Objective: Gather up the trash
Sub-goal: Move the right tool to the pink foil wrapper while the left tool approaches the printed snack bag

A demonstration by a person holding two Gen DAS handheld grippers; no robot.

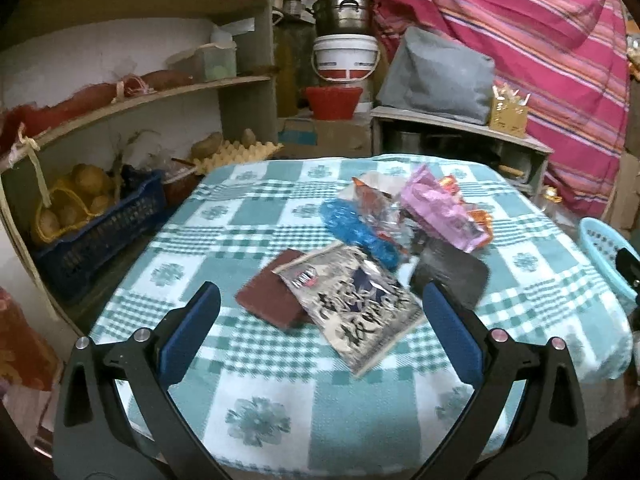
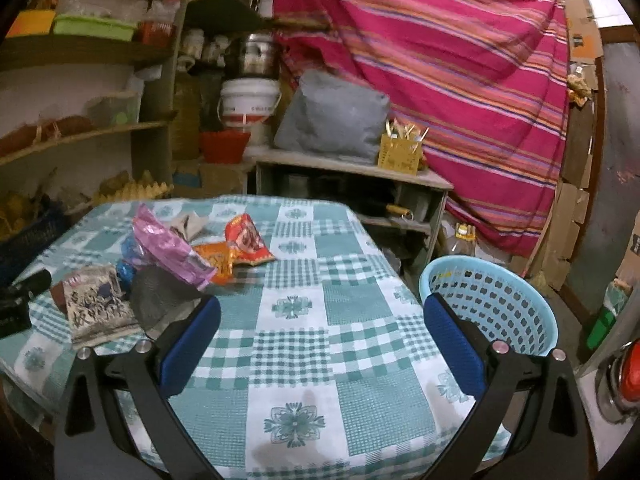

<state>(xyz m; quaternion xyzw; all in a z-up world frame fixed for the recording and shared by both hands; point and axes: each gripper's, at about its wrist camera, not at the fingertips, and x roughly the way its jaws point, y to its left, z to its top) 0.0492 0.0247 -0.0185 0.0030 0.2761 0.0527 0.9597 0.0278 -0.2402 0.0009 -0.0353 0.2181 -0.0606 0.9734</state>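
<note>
Straight ahead of the left gripper (image 1: 320, 320), jaws gaping wide and empty, the black-and-white wrapper (image 1: 354, 308) is lying on the bench (image 1: 280, 400), long axis slanting away leftward; the right gripper (image 2: 322, 338), also wide, is facing bare cloth beside the basket (image 2: 490, 306).

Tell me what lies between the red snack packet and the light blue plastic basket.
Only bare checked tablecloth separates the red snack packet from the light blue plastic basket, as the right wrist view shows.

Wrappers (image 2: 168, 264) lie heaped toward the table's (image 2: 304, 320) left edge — a basket (image 2: 492, 304) stands just beside its right edge.
</note>
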